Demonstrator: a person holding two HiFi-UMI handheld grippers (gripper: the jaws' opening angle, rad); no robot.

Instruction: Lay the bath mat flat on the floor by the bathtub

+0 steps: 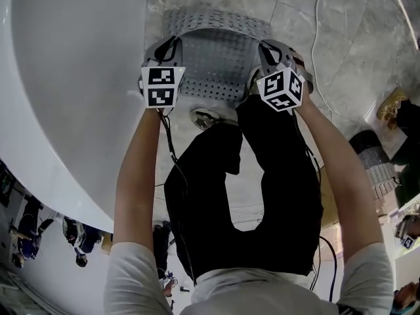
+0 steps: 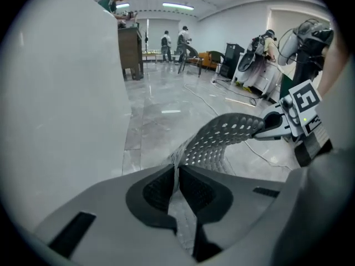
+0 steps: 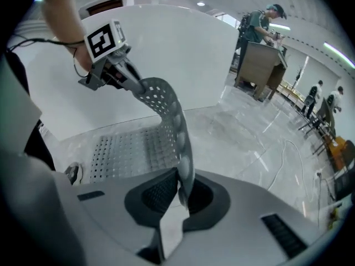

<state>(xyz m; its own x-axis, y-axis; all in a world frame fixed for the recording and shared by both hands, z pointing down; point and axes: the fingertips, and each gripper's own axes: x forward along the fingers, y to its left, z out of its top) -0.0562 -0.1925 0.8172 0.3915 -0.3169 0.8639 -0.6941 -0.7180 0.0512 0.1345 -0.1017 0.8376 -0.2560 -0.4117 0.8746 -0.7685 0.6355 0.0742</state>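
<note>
The grey perforated bath mat [image 1: 213, 51] hangs between my two grippers beside the white bathtub [image 1: 65, 77]. Its far part rests on the marble floor while the near edge is lifted. My left gripper [image 1: 174, 56] is shut on the mat's near left corner, and my right gripper [image 1: 262, 59] is shut on the near right corner. In the left gripper view the mat [image 2: 222, 137] runs from the pinching jaws up to the right gripper [image 2: 275, 124]. Seen from the right gripper, the mat [image 3: 172, 115] arches over to the left gripper [image 3: 128, 77], and its flat part [image 3: 127, 148] lies along the tub [image 3: 166, 49].
A small round fitting [image 1: 207, 118] sits on the floor just in front of the mat's near edge. A white cable [image 1: 318, 38] runs over the floor to the right. A wooden cabinet [image 2: 130, 51] and several people stand far off in the room.
</note>
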